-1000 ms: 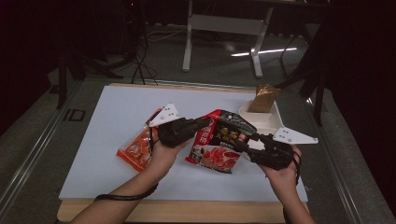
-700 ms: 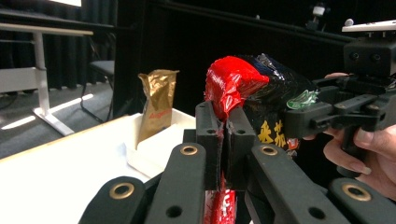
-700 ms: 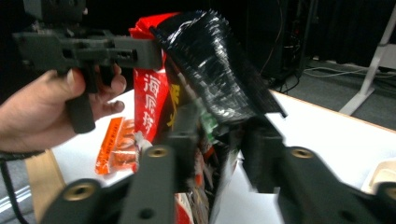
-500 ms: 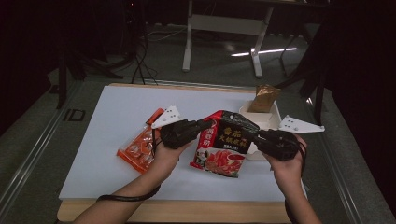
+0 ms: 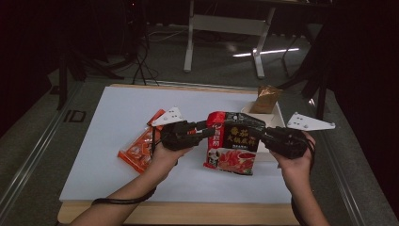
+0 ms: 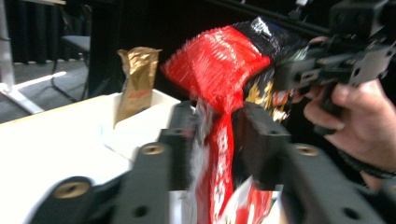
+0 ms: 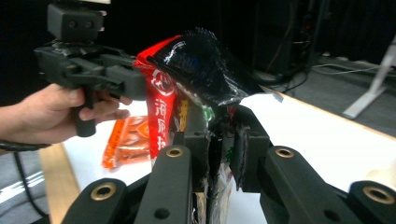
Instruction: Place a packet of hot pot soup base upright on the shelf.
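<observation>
Two claws meet on one snack bag above the white surface (image 5: 117, 122). The red and black packet (image 5: 234, 148) hangs upright between them, clear of the surface, with its black upper part and red lower part facing the high camera.

The right claw (image 5: 263, 136) pinches the packet's right edge. In the right gripper view its two black jaws press together on the crumpled black foil (image 7: 219, 149), with almost no gap beside the film.

The left claw (image 5: 207, 133) reaches in from the other side at the packet's upper left edge. Its jaws have just been opening. In the left gripper view the red film (image 6: 219, 154) runs down between the two jaws, and a gap shows on each side of it, so the pads stand apart from the bag and do not press it.

Behind the packet sits a white tray (image 5: 277, 115) near the far right of the surface, and a gold pouch (image 5: 266, 99) stands upright in it. The left gripper view shows the same gold pouch (image 6: 137, 79) rising from the tray's white wall (image 6: 140, 121).

An orange packet (image 5: 141, 148) lies flat on the surface beside the left hand (image 5: 164, 157), partly under the gripper body. The right hand (image 5: 294, 165) grips its handle at the packet's right.
</observation>
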Demonstrator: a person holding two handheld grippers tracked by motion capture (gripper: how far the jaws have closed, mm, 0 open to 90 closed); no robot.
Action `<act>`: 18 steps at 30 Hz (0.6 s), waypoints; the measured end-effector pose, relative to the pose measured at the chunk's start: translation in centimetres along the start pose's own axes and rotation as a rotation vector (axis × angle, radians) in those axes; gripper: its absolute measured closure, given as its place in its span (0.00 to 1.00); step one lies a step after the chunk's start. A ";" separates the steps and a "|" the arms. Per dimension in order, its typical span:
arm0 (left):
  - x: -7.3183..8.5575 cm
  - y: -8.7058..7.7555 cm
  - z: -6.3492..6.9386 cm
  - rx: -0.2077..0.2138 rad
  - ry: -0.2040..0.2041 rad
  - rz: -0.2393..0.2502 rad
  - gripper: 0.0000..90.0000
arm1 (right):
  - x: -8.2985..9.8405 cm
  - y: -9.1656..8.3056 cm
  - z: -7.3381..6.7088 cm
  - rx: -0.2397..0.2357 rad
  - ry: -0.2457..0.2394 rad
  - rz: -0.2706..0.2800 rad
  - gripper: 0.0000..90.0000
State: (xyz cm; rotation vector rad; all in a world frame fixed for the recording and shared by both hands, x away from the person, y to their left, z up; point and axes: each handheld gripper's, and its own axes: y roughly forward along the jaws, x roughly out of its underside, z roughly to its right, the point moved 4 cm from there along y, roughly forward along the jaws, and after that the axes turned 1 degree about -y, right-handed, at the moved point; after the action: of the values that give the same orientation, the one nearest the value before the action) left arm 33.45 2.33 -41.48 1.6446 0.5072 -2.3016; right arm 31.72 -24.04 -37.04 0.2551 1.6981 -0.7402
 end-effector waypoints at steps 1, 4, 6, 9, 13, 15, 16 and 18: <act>0.0 -0.1 0.0 0.017 -0.005 0.002 0.59 | -0.1 -0.2 0.1 0.014 -0.008 0.006 0.87; 0.2 -0.3 0.0 0.049 0.005 0.014 0.42 | -0.2 -0.5 0.4 0.021 -0.005 0.010 0.87; 0.6 -0.3 0.2 0.050 0.013 0.015 0.30 | -0.4 -0.7 0.7 0.022 0.000 0.010 0.87; 1.6 -0.2 0.4 0.018 0.025 -0.059 0.12 | -0.7 -1.2 1.2 0.032 0.005 0.017 0.87; 2.1 -0.5 0.6 0.024 0.028 -0.087 0.02 | -1.1 -1.6 1.7 0.056 -0.002 0.017 0.87; 2.3 -0.8 0.7 0.026 0.012 -0.085 0.02 | -1.2 -1.7 1.8 0.061 -0.006 0.018 0.87; 2.4 -1.1 0.7 0.031 0.011 -0.085 0.02 | -1.3 -1.7 1.9 0.066 -0.012 0.017 0.87; 2.6 -1.5 0.8 0.031 0.006 -0.087 0.02 | -1.5 -2.0 2.3 0.074 -0.007 0.021 0.87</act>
State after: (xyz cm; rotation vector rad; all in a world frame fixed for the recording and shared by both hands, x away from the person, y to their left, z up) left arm 31.33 3.32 -43.49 1.6750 0.5577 -2.3786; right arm 32.88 -26.62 -35.21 0.3208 1.6609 -0.7884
